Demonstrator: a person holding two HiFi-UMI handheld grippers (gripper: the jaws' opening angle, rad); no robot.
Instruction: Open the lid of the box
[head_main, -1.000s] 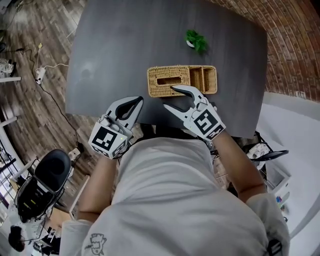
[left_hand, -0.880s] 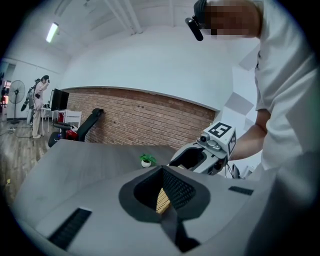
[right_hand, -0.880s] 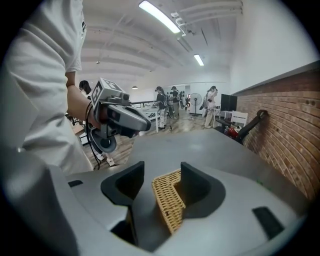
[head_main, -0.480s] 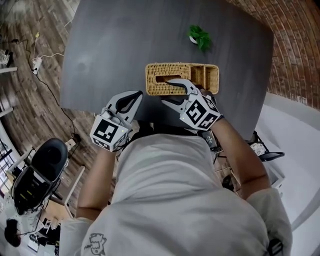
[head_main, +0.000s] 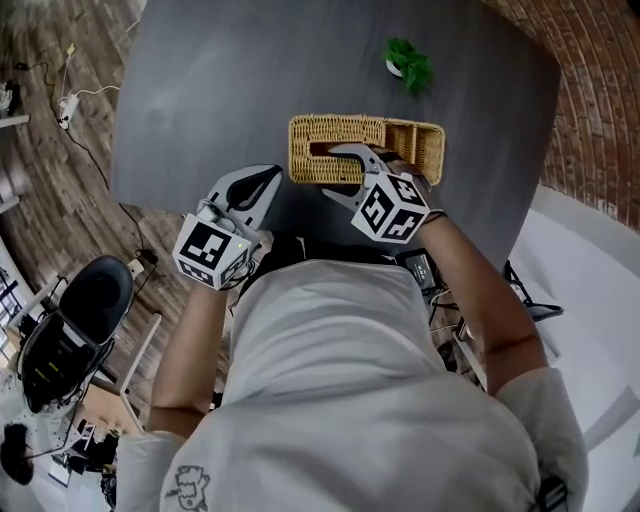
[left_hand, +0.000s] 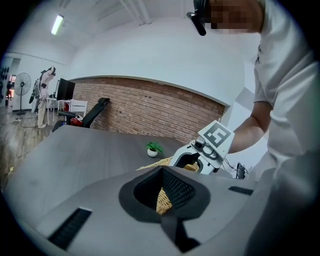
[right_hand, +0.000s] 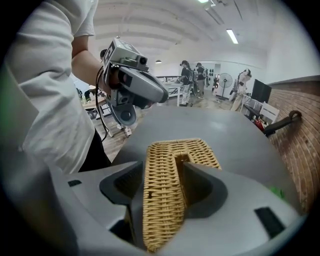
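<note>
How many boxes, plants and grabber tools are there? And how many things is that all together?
Wicker box: 1
Potted plant: 1
Grippers: 2, the left gripper shut and empty, the right gripper with its jaws opening and the box's front edge between them
Total: 4
</note>
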